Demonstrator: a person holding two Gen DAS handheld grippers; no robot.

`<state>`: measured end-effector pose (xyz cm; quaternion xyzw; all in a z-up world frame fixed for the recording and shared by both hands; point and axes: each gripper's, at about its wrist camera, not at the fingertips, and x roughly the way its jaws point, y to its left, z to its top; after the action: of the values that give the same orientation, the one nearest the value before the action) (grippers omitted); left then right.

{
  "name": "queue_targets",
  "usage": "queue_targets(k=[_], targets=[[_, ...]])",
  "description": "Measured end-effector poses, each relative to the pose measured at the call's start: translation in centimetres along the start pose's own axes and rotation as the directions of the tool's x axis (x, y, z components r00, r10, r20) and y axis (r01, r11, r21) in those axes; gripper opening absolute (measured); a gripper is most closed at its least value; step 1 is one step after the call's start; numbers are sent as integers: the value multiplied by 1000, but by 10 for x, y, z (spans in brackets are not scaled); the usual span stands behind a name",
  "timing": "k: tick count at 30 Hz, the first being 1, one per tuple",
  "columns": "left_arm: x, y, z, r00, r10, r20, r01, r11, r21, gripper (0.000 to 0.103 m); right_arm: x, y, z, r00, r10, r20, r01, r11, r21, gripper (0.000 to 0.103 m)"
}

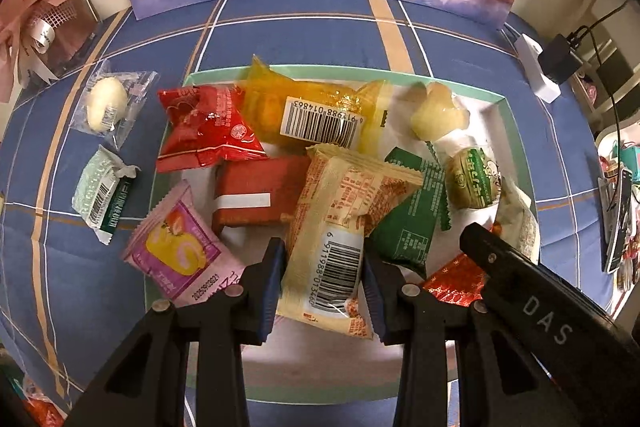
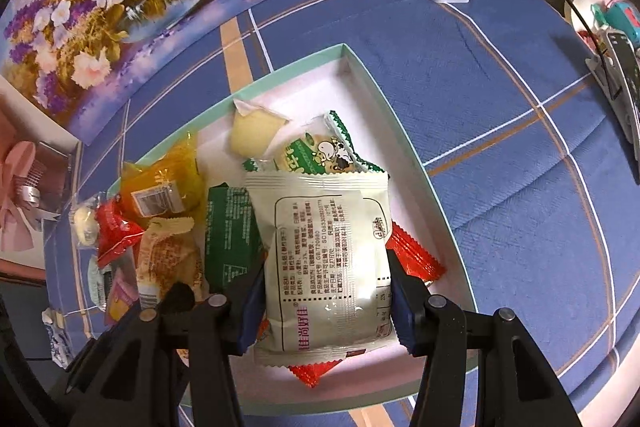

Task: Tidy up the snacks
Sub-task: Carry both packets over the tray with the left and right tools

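Crinkly plastic everywhere: wrapped snacks heaped in a shallow white cardboard tray with a mint-green rim (image 1: 505,131), set on a blue plaid tablecloth (image 1: 320,31). Left gripper (image 1: 323,285), black with blue pads, clenched on a cream-and-orange crimped packet with a barcode label (image 1: 340,227), gripped at its near end, the far end resting on the heap in the middle of the tray. Right gripper (image 2: 326,301) clamped across a pale white printed packet (image 2: 328,255), hanging over the tray's near right corner, above a red foil wrapper (image 2: 416,255).

Still outside the tray, by its left edge: a clear wrapper holding a pale round sweet (image 1: 107,103), a mint-green packet (image 1: 100,193), and a pink packet with a roll-cake picture (image 1: 180,247) straddling the rim.

Risks, as judgement: slippery film, likely to slide out of the pads if lifted fast. Both grippers close together over one tray, so liable to knock each other. Heap already high at the left edge; red pillow packet (image 1: 204,131) overhanging the rim, apt to spill if nudged. Soft cakes inside possibly crushed by a tight squeeze.
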<state>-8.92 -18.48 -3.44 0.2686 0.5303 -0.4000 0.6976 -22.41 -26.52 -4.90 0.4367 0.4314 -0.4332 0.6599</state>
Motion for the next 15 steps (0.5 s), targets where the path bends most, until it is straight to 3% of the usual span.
queue_targets(k=[15], targets=[[20, -4, -4, 999, 15, -35, -15, 1000, 19, 40, 14, 4, 2, 998, -53, -27, 53, 998, -18, 57]])
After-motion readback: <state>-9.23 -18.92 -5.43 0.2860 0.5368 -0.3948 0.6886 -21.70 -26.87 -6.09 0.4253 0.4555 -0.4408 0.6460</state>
